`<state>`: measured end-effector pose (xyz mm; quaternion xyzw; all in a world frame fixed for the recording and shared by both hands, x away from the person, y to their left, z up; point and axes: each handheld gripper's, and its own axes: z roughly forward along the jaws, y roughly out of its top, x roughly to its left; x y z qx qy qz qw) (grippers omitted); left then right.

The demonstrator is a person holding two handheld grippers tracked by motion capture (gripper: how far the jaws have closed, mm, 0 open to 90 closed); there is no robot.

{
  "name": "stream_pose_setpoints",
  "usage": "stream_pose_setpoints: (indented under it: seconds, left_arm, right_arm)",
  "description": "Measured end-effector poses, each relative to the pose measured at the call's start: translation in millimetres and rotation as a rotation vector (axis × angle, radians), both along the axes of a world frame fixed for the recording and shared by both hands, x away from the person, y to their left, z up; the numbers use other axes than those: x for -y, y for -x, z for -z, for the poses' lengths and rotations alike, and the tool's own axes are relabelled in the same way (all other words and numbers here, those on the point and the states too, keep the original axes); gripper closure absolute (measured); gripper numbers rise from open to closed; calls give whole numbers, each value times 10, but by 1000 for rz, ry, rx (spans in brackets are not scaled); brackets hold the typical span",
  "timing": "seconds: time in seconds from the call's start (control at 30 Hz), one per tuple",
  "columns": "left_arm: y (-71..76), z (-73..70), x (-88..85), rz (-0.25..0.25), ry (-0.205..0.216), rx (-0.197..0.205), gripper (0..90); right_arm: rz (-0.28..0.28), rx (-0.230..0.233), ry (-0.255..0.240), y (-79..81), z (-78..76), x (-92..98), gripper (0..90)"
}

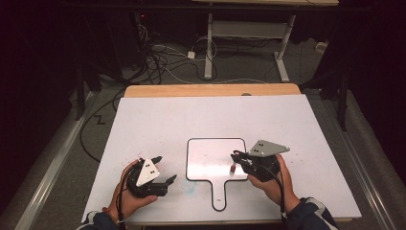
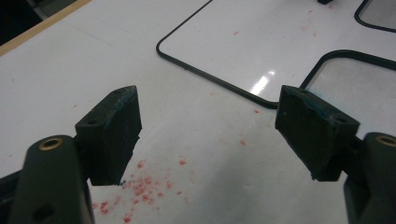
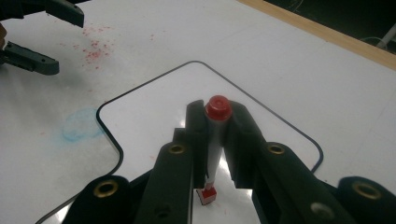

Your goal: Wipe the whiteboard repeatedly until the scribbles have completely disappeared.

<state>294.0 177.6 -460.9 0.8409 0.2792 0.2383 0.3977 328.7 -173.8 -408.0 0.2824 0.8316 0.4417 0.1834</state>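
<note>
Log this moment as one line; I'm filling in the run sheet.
right claw: shut on red-capped marker | over paddle whiteboard | left claw: open, empty | red specks on table sheet

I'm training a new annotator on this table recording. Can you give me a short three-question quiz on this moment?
1. True or false: the right gripper has its jaws shut on a red-capped marker.
2. How do the jaws of the left gripper stand? A) shut on a cloth B) open with nothing between them C) shut on the marker
3. Fill in: in the high view, the marker is held over a small ____ with a handle, lying on the white table.

Key: 1 true; 2 B; 3 whiteboard
</note>
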Motion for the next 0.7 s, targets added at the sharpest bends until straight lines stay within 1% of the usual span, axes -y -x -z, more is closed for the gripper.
stream_pose_setpoints:
  seconds: [0.03,0.07,0.13,0.2,0.23,0.3,0.33,0.37,0.4,0.43,0.47,0.53,0.57,0.6,0.63,0.7]
  left_arm:
    - [-6,0,1,3,-5,8,219]
    - [-2,6,7,3,-3,-3,219]
    - [-2,11,10,8,-5,-7,219]
    - [1,15,14,9,-7,-8,219]
    - [4,13,14,10,-6,-7,218]
    - [3,8,13,10,-2,-9,219]
    - [2,6,13,10,1,-8,219]
    - [0,4,17,11,0,-7,218]
    - [-3,2,20,11,-2,-6,218]
    - [-7,1,23,11,-1,-6,218]
    - [-11,0,25,12,0,-6,218]
    - [-22,3,29,12,-2,-6,218]
    - [-27,5,28,12,-2,-7,218]
    - [-33,7,27,13,-2,-10,218]
    - [-36,8,28,13,-3,-10,218]
    - [-41,10,28,15,-3,-12,218]
  right_arm:
    - [-15,-13,-10,9,4,-35,812]
    - [-26,-12,-5,24,1,-73,812]
    - [-37,-15,-2,44,-2,-120,812]
    - [-39,-4,20,56,-11,-133,812]
    - [-28,-1,32,54,-17,-115,812]
    - [16,39,81,45,-32,-75,812]
    - [34,43,91,31,-37,-40,812]
    - [49,37,88,6,-41,2,812]
    - [75,41,104,-14,-51,40,812]
    - [90,48,118,-27,-57,65,812]
    - [93,40,114,-38,-61,88,812]
    - [85,31,112,-35,-67,99,812]
    - [73,25,106,-26,-67,92,812]
    - [56,14,91,-19,-65,84,812]
    - [40,8,88,-6,-65,60,812]
    - [34,19,115,21,-76,22,812]
